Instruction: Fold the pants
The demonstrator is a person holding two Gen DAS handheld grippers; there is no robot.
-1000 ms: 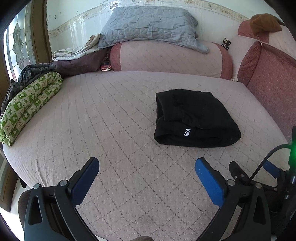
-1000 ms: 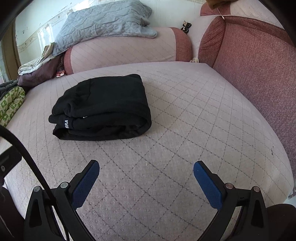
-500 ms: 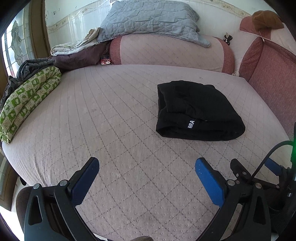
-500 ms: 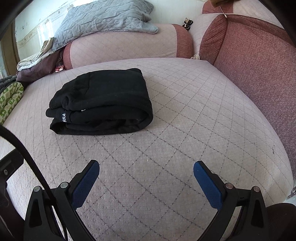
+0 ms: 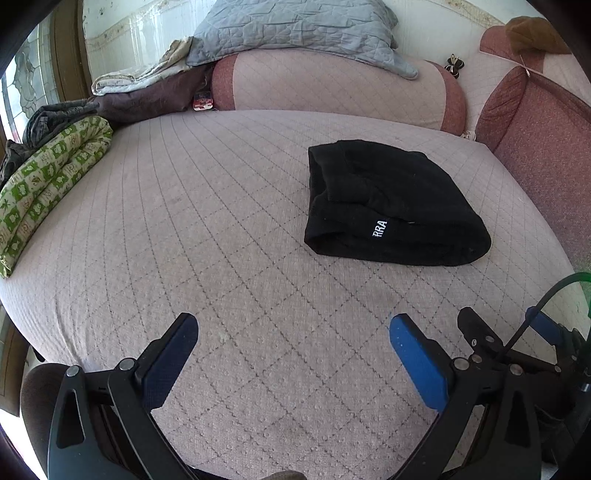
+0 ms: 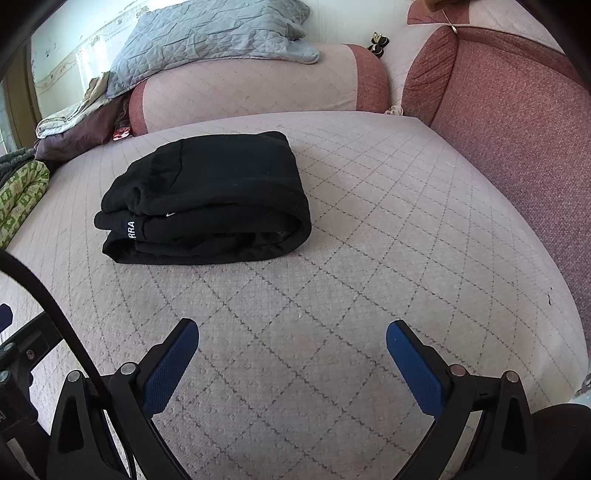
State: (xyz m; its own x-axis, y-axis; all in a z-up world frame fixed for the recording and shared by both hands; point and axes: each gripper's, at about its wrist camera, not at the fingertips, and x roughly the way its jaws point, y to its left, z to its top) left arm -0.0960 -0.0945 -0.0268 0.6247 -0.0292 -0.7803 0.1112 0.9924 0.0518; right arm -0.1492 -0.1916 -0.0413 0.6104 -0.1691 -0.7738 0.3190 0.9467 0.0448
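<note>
Left wrist view: left gripper (image 5: 291, 332) at frame bottom, jaws wide apart, empty. Pants (image 5: 391, 205) right of centre on the bed (image 5: 184, 229), folded into a compact stack, well apart from the gripper. Fold looks done; best to leave the stack alone. Green blanket (image 5: 44, 184) at left edge, grey pillow (image 5: 299, 26) up top, both out of the way.

Right wrist view: right gripper (image 6: 291, 338) spread wide, empty. Pants (image 6: 210, 199) upper left. Cable (image 6: 55, 310) crosses lower left.

You can read only the white letters "RRA", turned sideways, on the near folded edge of the black pants (image 5: 388, 199) (image 6: 214, 199) lying on the bed.
</note>
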